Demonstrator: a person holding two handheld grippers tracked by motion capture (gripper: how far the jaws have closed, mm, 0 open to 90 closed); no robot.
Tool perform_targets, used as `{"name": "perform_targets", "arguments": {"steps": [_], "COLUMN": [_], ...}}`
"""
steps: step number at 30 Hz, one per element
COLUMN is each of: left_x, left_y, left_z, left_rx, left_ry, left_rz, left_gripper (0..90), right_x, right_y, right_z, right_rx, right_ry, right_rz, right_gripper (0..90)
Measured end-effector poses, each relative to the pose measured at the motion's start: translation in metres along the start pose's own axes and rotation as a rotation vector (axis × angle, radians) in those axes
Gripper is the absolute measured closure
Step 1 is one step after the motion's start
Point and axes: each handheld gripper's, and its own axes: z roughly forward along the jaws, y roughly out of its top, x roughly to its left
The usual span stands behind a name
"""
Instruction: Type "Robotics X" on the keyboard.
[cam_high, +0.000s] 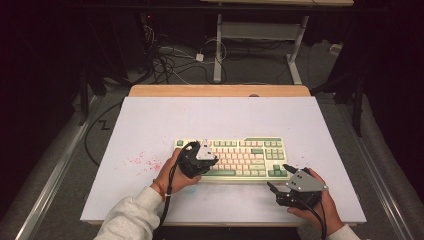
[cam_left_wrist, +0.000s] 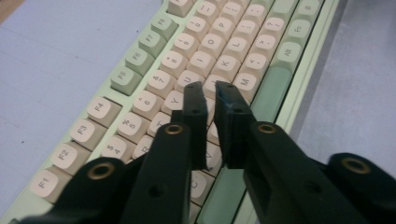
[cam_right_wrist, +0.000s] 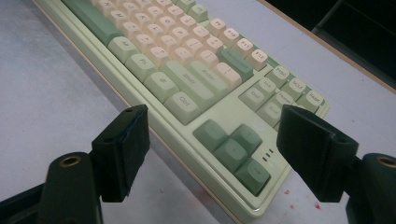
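Note:
A pale green keyboard (cam_high: 245, 157) with cream and green keys lies on the white table top (cam_high: 150, 120), right of the middle. My left gripper (cam_high: 202, 161) hovers over the keyboard's left part. In the left gripper view its jaws (cam_left_wrist: 210, 91) stand a narrow gap apart just above the cream letter keys (cam_left_wrist: 205, 58), with nothing between them. My right gripper (cam_high: 277, 176) rests on the table by the keyboard's front right corner. In the right gripper view its jaws (cam_right_wrist: 214, 116) stand wide apart, framing the green arrow keys (cam_right_wrist: 233, 149) without touching them.
Pink-red specks (cam_high: 142, 161) stain the table left of the keyboard, and a few more (cam_right_wrist: 317, 204) lie by its right corner. A wooden edge (cam_high: 220, 90) runs along the table's far side. Cables (cam_high: 165, 60) and a desk frame (cam_high: 260, 35) stand on the floor behind.

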Motion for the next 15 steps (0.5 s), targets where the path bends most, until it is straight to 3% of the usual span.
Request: {"name": "perform_targets", "arguments": {"steps": [2,3,4,11,15], "left_x": [0.0,0.0,0.0,-0.004,-0.003], "left_y": [-0.001,-0.002,-0.003,-0.013,-0.02], "left_z": [-0.004,-0.006,-0.007,-0.019,-0.025], "left_rx": [-0.016,-0.023,-0.033,-0.081,-0.107], "left_ry": [0.024,0.035,0.054,0.143,0.163], "left_rz": [0.001,0.006,0.006,0.035,0.017], "left_gripper": [74.6,67.7,67.7,46.1,34.1], "right_x": [0.0,-0.001,-0.001,-0.002,-0.003], "right_y": [0.0,0.0,0.0,0.0,0.0], "right_z": [0.0,0.0,0.0,-0.001,-0.001], "right_rx": [0.0,0.0,0.0,-0.001,-0.001], "right_ry": [-0.001,0.0,0.0,-0.004,-0.004], "right_rz": [0.001,0.001,0.001,0.006,0.013], "right_gripper": [26.0,26.0,26.0,26.0,26.0]}}
